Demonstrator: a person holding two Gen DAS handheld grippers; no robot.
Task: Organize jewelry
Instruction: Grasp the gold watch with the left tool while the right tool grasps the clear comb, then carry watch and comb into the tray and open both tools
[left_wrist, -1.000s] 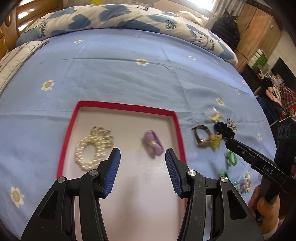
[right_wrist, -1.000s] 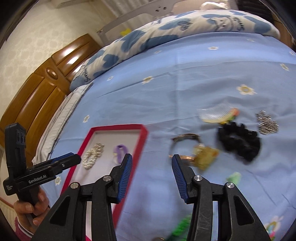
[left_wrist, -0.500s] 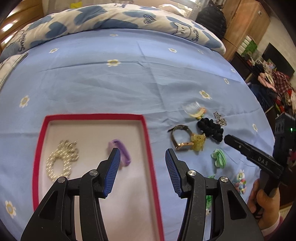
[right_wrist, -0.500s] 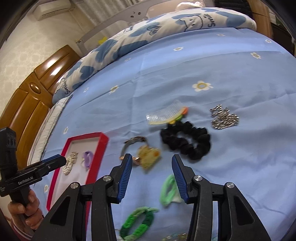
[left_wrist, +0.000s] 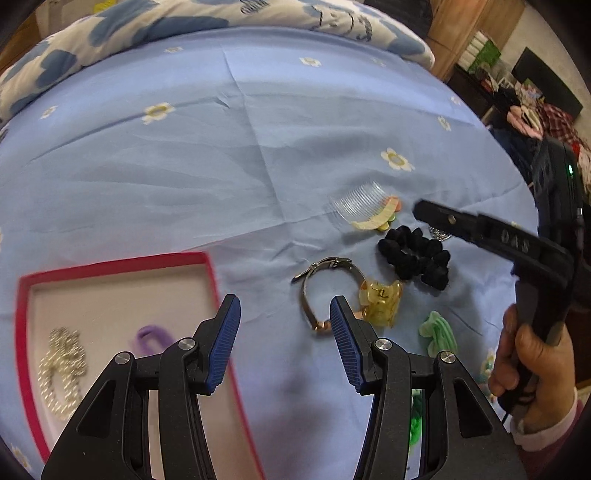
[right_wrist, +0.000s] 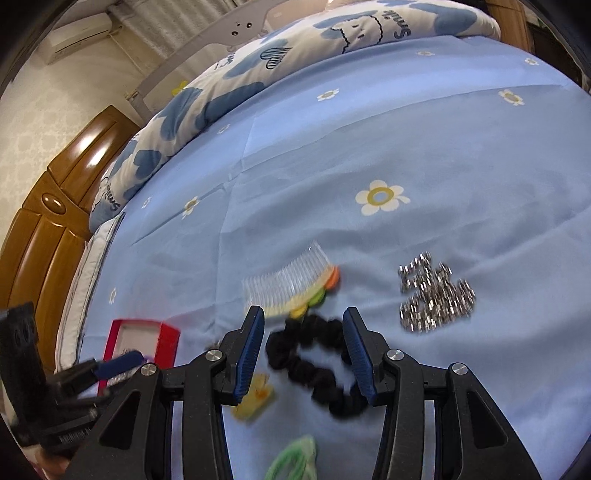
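Observation:
A red-rimmed tray (left_wrist: 114, 266) lies on the blue bedsheet and holds a pearl bracelet (left_wrist: 62, 369) and a purple hair tie (left_wrist: 149, 338). To its right lie a metal watch (left_wrist: 317, 291), a yellow claw clip (left_wrist: 380, 301), a black scrunchie (left_wrist: 413, 254), a clear comb (left_wrist: 360, 203) and a green clip (left_wrist: 437, 332). My left gripper (left_wrist: 284, 339) is open and empty, over the sheet just right of the tray. My right gripper (right_wrist: 304, 354) is open and empty, its jaws on either side of the black scrunchie (right_wrist: 310, 362). A silver chain (right_wrist: 436, 295) lies to its right.
A folded quilt (right_wrist: 295, 59) lies across the far end of the bed. A wooden headboard (right_wrist: 48, 206) stands at the left. A green braided band (right_wrist: 295, 461) lies near the front. Wooden furniture and clothes (left_wrist: 532, 110) stand beyond the bed's right edge.
Both grippers have moved right. The left one has left the tray and is now over the sheet near the watch. The right one has come close over the black scrunchie.

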